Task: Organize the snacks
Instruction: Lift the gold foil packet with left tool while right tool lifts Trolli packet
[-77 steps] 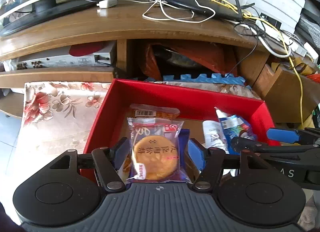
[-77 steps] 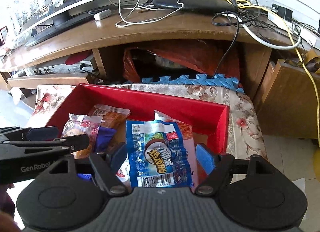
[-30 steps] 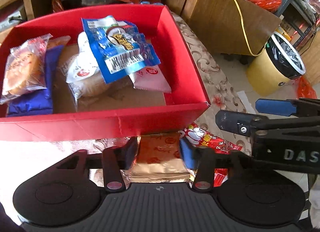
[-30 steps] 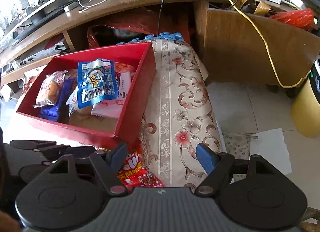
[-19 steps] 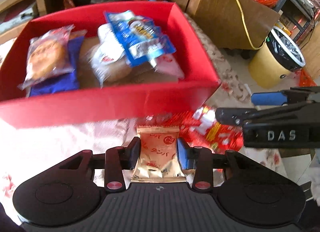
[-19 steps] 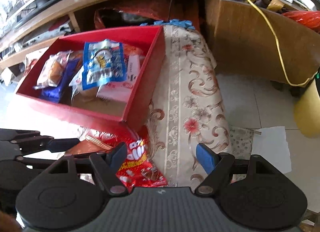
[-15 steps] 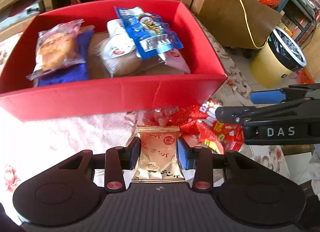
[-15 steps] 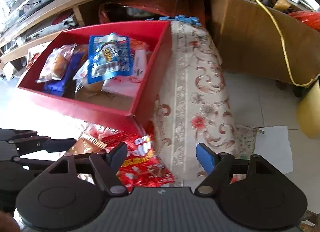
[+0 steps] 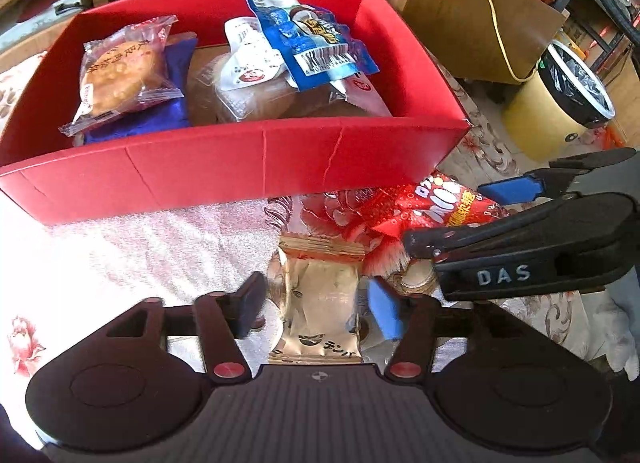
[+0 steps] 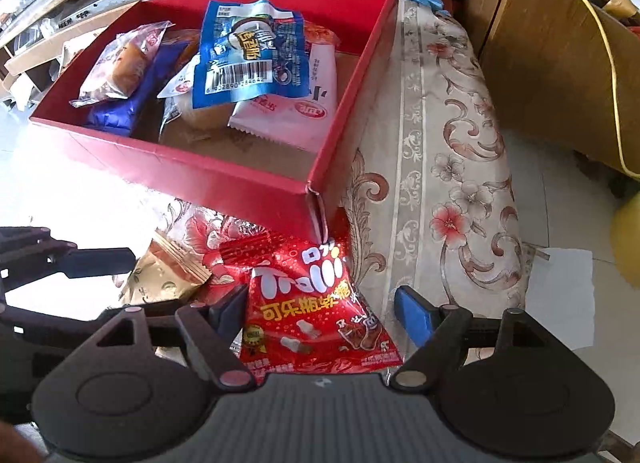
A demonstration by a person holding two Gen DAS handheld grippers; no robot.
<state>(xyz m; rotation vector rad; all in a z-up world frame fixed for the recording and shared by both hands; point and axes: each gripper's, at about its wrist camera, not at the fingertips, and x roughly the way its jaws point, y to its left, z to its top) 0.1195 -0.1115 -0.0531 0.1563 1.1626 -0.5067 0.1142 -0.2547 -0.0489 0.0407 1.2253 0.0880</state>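
From the left wrist view, the left gripper (image 9: 318,305) points steeply down at a gold packet (image 9: 318,303) lying on the flowered cloth (image 9: 140,247) that covers the surface. Its fingers (image 9: 250,301) are spreading apart, with the packet between them and a sliver of gap on each side, so nothing is squeezed. At twelve o'clock from the packet stands the red box (image 9: 240,167), which holds a round cake in clear wrap (image 9: 120,71) at its ten o'clock corner, a dark blue packet (image 9: 168,111) under it, and a blue pouch (image 9: 308,39) on top of pale wrapped buns toward one o'clock. At two o'clock from the gold packet lies a red candy bag (image 9: 440,203), just outside the box's near wall.

From the right wrist view, the right gripper (image 10: 320,311) hangs over that red candy bag (image 10: 312,303). Its fingers (image 10: 414,315) stand wide and are easing wider, straddling the bag without pressing it. The bag's upper edge tucks against the box corner (image 10: 316,199) at twelve o'clock.
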